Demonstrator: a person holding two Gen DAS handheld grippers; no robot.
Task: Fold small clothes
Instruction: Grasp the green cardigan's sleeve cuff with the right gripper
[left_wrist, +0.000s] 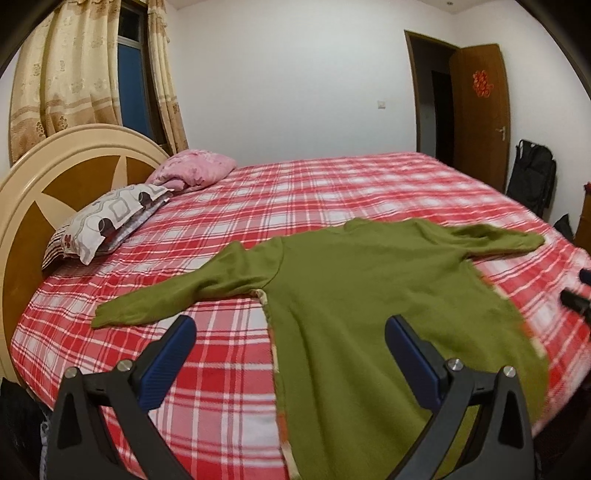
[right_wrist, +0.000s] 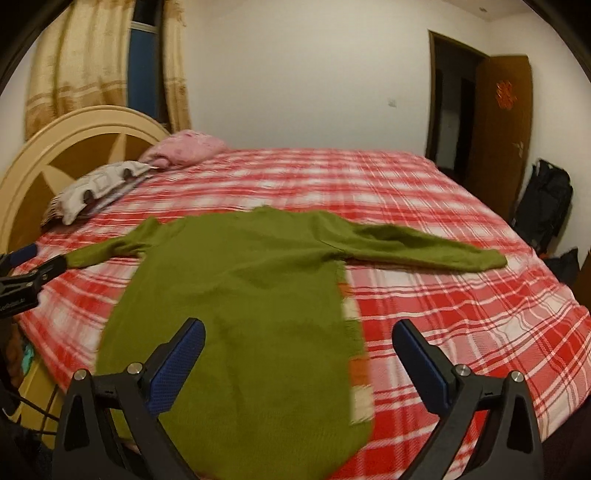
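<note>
Two views, left wrist first. Left gripper (left_wrist: 290, 332) hangs over the near edge of the bed (left_wrist: 332, 192), blue-padded fingers (left_wrist: 170, 360) spread wide apart, nothing between them. Green sweater (left_wrist: 369, 295) lies flat on the red plaid sheet, hem toward the camera at 6 o'clock, neck at 12 o'clock. One sleeve runs out toward 9 o'clock, the other toward 2 o'clock, both resting on the sheet. Sweater's left side edge sits between the fingers; the right finger is over the body fabric, contact unclear. Patterned pillow (left_wrist: 107, 221) and pink pillow (left_wrist: 195, 170) lie at 10 o'clock against the headboard (left_wrist: 48, 184). Curtain (left_wrist: 55, 77) at 11 o'clock, open door (left_wrist: 480, 110) at 1 o'clock, black bag (left_wrist: 532, 177) on the floor at 2 o'clock. Right gripper (left_wrist: 576, 291) shows only as dark tips at 3 o'clock.

Right wrist view, blurred. Right gripper (right_wrist: 298, 334) hovers over the sweater's (right_wrist: 240, 295) lower body, fingers (right_wrist: 177, 369) wide apart and empty. Hem at 6 o'clock, sleeves out toward 9 and 3 o'clock. Left gripper (right_wrist: 40, 260) enters at 9 o'clock near the sleeve cuff, its tips apart. Bed (right_wrist: 443, 295) fills the frame, pillows at 10 o'clock.
</note>
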